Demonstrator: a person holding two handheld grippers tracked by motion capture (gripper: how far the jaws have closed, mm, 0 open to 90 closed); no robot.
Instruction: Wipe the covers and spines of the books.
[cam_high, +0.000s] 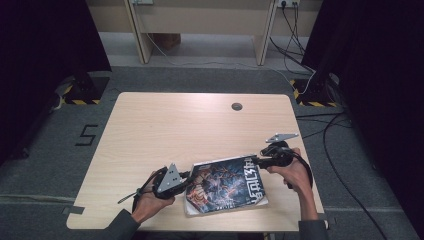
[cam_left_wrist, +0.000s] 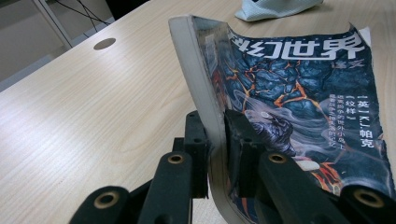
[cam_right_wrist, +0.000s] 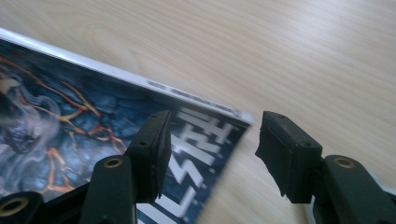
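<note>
A magazine (cam_high: 227, 185) with a dark blue and orange cover lies near the front edge of the wooden table (cam_high: 175, 125). My left gripper (cam_high: 190, 176) is shut on its left edge. In the left gripper view the pads (cam_left_wrist: 238, 140) pinch the magazine (cam_left_wrist: 303, 93) by its thick spine side, and that edge curls upward. My right gripper (cam_high: 255, 161) is at the magazine's far right corner. In the right gripper view its jaws (cam_right_wrist: 212, 144) stand open, one fingertip over the printed cover (cam_right_wrist: 70, 116) and the other over bare wood, pressing on nothing.
A round cable hole (cam_high: 237, 106) sits near the table's far edge. Something pale and crumpled (cam_left_wrist: 275, 8) lies beyond the magazine's far end. Cables (cam_high: 340, 165) trail over the grey floor at the right. A wooden frame (cam_high: 200, 30) stands behind the table.
</note>
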